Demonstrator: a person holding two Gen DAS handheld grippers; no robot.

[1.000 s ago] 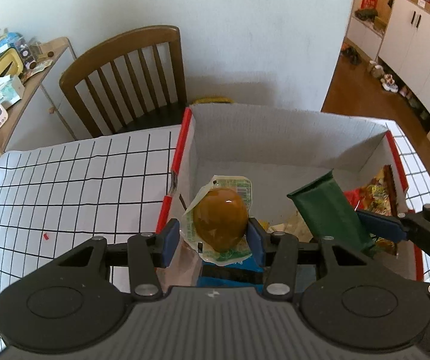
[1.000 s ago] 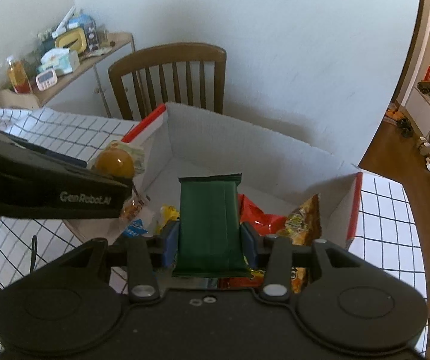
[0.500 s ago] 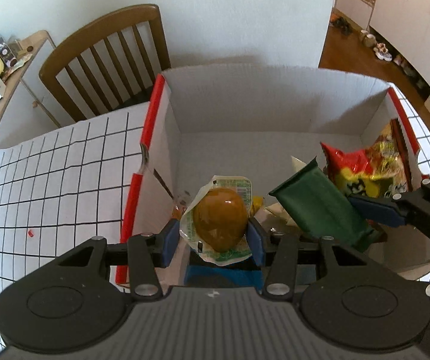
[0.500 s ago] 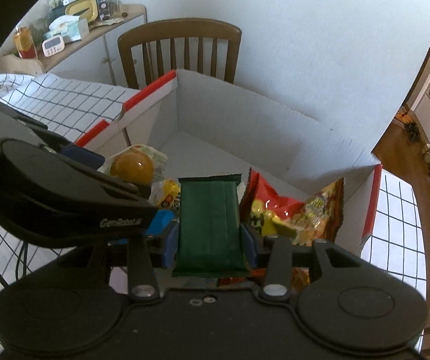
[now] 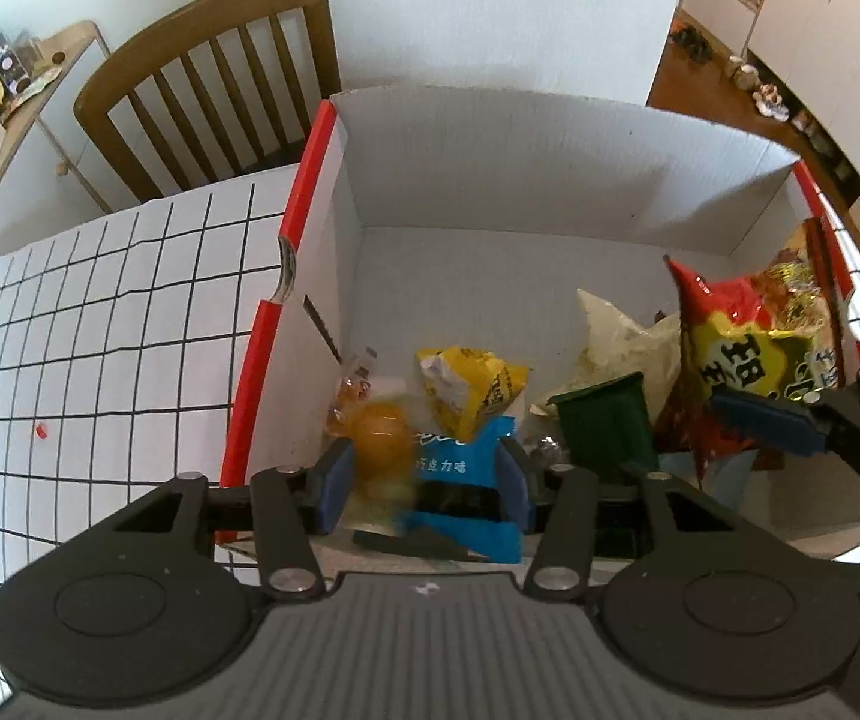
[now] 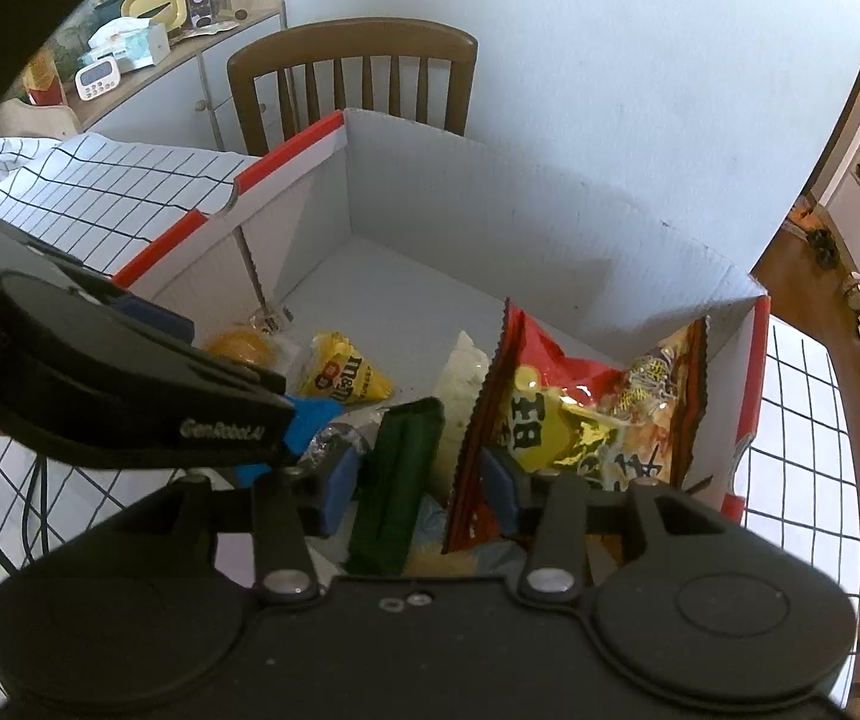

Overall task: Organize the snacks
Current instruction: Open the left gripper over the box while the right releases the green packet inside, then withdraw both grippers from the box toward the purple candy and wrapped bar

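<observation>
Snacks are dropping from both tools: left gripper (image 5: 421, 483), jaws just widened, has the orange jelly cup (image 5: 383, 441) loose by its left pad above the box (image 5: 490, 156) floor; right gripper (image 6: 421, 483), also just widened, straddles the tilting green packet (image 6: 397, 480).

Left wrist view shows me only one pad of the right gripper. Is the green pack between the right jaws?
Observer: Yes. The green pack stands tilted between the jaws of the right gripper, and neither pad seems to press on it.
Operator: Is anything else between them?
Observer: The sawtooth edge of the red snack bag lies just inside the right-hand pad, beside the green pack.
</observation>
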